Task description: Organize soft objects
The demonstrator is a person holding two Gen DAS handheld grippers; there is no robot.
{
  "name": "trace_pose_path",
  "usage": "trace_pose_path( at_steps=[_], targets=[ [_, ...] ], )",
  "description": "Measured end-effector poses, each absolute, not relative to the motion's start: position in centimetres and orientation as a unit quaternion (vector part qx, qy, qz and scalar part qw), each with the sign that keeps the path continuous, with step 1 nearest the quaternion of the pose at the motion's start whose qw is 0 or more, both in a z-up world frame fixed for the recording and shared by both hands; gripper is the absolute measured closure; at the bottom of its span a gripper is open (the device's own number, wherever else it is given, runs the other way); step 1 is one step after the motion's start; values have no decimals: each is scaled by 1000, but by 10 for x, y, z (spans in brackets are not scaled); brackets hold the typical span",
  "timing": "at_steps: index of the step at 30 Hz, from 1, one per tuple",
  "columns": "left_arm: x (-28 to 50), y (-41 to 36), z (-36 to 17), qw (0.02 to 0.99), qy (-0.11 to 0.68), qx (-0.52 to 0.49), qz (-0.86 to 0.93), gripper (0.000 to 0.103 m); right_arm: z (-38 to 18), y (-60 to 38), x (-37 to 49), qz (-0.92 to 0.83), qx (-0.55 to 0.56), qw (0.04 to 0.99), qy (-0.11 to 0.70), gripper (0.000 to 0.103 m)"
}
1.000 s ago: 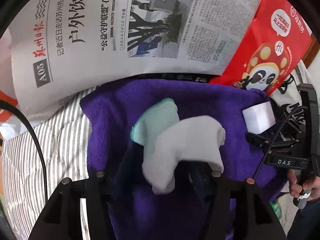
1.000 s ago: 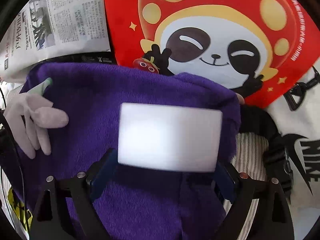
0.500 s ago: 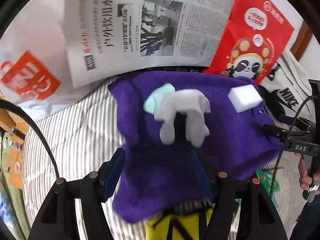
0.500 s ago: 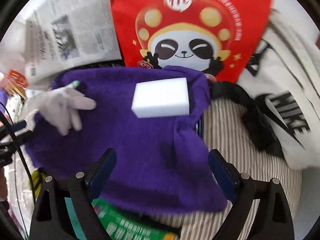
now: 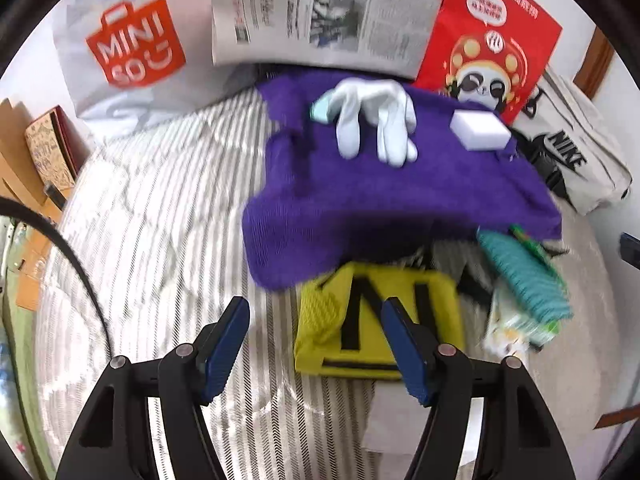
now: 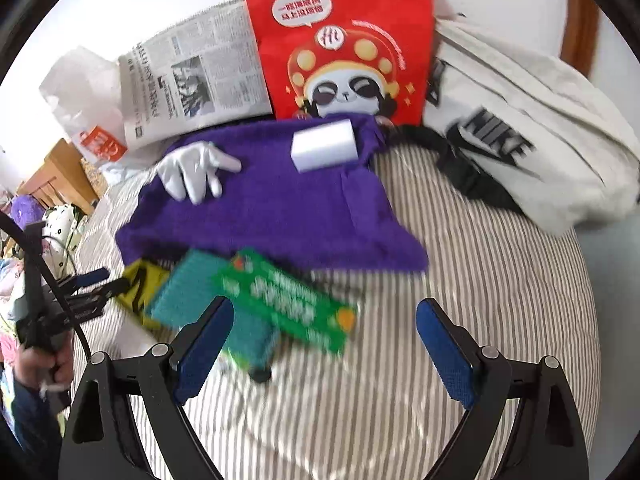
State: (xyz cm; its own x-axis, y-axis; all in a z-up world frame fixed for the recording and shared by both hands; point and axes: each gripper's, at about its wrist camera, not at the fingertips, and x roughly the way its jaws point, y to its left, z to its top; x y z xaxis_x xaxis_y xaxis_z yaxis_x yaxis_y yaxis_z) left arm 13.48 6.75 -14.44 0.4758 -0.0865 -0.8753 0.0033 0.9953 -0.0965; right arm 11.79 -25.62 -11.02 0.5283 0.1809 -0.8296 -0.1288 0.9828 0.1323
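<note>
A purple towel (image 5: 400,196) (image 6: 280,208) lies spread on the striped bed. On it rest a white glove (image 5: 376,120) (image 6: 192,168) over a pale green item (image 5: 320,110), and a white sponge block (image 5: 480,130) (image 6: 324,146). My left gripper (image 5: 316,332) is open and empty, well back from the towel, above a yellow pouch (image 5: 376,328). My right gripper (image 6: 324,344) is open and empty, back from the towel, over a green and teal packet (image 6: 256,300). The left gripper (image 6: 86,284) also shows at the left edge of the right wrist view.
A newspaper (image 5: 328,12), a red panda bag (image 5: 492,40) (image 6: 344,40), a white Miniso bag (image 5: 132,56) and a white Nike bag (image 6: 520,136) stand along the back. The green packet (image 5: 524,280) lies right of the yellow pouch. Wooden furniture (image 5: 24,168) is left of the bed.
Both grippers let go and drew back from the towel. The glove and sponge now rest on it. The yellow pouch and green packet have come into view.
</note>
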Motion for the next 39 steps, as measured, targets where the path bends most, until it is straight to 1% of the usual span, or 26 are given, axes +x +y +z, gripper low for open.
trace_pose_path(
  at_steps=[1, 3, 4, 5, 6, 10, 11, 12, 19, 25, 28, 35, 37, 38, 39],
  targets=[
    [131, 68, -152, 858, 511, -39, -25, 40, -111, -260, 111, 86, 27, 873, 480, 11],
    [130, 66, -166, 859, 510, -35, -26, 50, -118, -267, 99, 76, 29, 870, 487, 11],
    [130, 65, -171, 861, 508, -31, -24, 53, -123, -271, 93, 70, 33, 867, 493, 11],
    [131, 62, -175, 864, 502, -25, -28, 61, -127, -274, 89, 66, 36, 864, 497, 11],
    [131, 63, -177, 866, 498, -24, -33, 73, -131, -277, 85, 62, 40, 863, 501, 11],
    [129, 64, -180, 872, 484, -45, -54, 75, -147, -285, 74, 49, 52, 853, 517, 11],
    [129, 64, -179, 874, 481, -46, -56, 80, -150, -286, 72, 46, 55, 851, 521, 11],
    [128, 65, -179, 875, 479, -45, -58, 81, -152, -286, 71, 45, 58, 849, 523, 11],
    [102, 84, -156, 880, 466, -69, -65, 81, -152, -276, 78, 58, 56, 853, 516, 11],
    [93, 101, -169, 870, 483, -87, -46, 81, -156, -256, 95, 88, 47, 854, 510, 11],
    [95, 105, -176, 867, 487, -92, -42, 81, -156, -244, 105, 90, 14, 867, 490, 11],
    [96, 107, -176, 864, 492, -97, -48, 81, -179, -224, 126, 68, -105, 863, 489, 14],
    [96, 108, -176, 863, 493, -100, -50, 80, -184, -219, 129, 75, -124, 863, 483, 23],
    [96, 108, -177, 862, 493, -103, -51, 80, -185, -216, 130, 81, -128, 866, 477, 24],
    [97, 109, -177, 862, 494, -105, -52, 80, -186, -213, 132, 83, -133, 868, 471, 29]
  ],
)
